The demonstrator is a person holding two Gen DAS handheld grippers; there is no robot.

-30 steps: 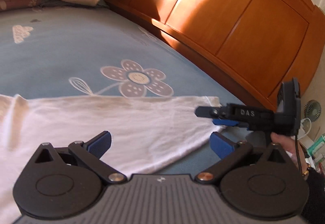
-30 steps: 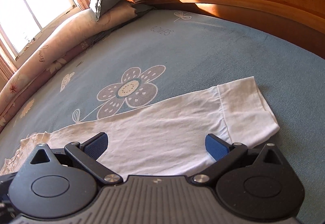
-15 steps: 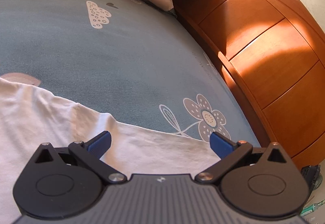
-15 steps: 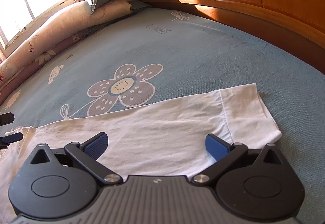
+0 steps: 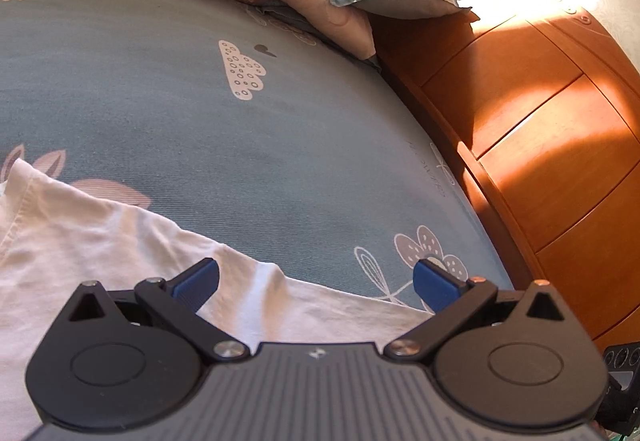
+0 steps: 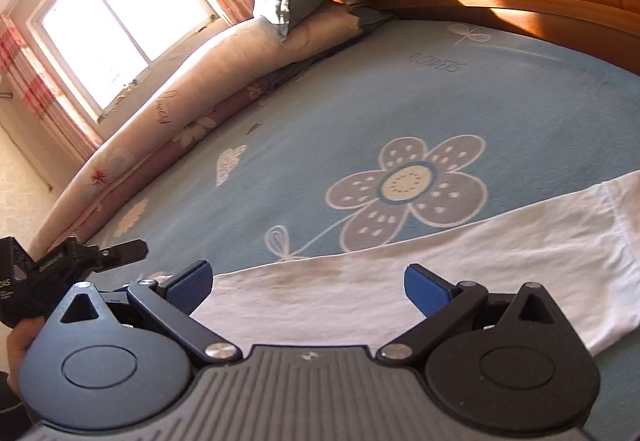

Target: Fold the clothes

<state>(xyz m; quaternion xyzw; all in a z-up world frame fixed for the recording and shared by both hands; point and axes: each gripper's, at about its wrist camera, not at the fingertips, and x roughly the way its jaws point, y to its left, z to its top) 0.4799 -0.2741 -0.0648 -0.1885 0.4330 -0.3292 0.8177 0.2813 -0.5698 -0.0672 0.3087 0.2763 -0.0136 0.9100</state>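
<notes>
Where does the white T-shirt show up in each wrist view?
Left wrist: the white T-shirt fills the lower left, running under the open left gripper.
Right wrist: it crosses the lower right, sleeve at the right edge, beyond the open right gripper.
Shared landmark: the flower print on the blue bedspread.

We lose the white T-shirt [image 5: 100, 241] under our left gripper's body and off the left edge; the right view cuts its sleeve [image 6: 616, 225] at the frame's edge.
</notes>
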